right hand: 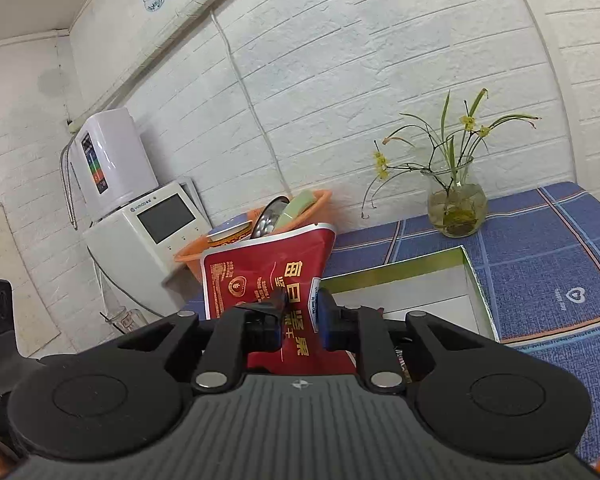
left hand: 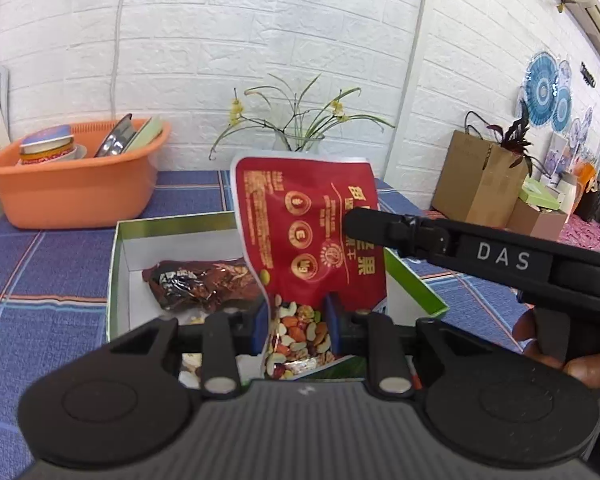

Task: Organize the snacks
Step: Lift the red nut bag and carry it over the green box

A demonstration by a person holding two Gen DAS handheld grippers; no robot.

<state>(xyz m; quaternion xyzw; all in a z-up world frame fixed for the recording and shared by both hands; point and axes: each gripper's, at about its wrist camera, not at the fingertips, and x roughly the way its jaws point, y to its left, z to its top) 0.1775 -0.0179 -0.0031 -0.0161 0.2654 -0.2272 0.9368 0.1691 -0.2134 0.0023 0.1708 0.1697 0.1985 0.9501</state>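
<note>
- The left gripper is clamped on the near, lower end of a red nut pouch; its blue-padded fingers press the pouch's clear window of mixed nuts from both sides.
- The right gripper is closed on the same red nut pouch, pinching it at mid-height along the right edge. In the left wrist view this gripper reaches in from the right, its black tip lying against the pouch.
- The pouch stands upright and slightly bent, held between the two grippers above the near part of an open box with green sides and a white inside.
- A dark brown snack packet lies flat inside the box, left of the pouch.
- The box sits on a tabletop covered with a blue checked cloth.
- An orange basin holding a tin and metal dishes stands at the far left of the tabletop.
- A glass vase with thin green stems and yellow flowers stands at the far edge against the white brick wall.
- Part of a hand shows at the right, under the right gripper's body.
</note>
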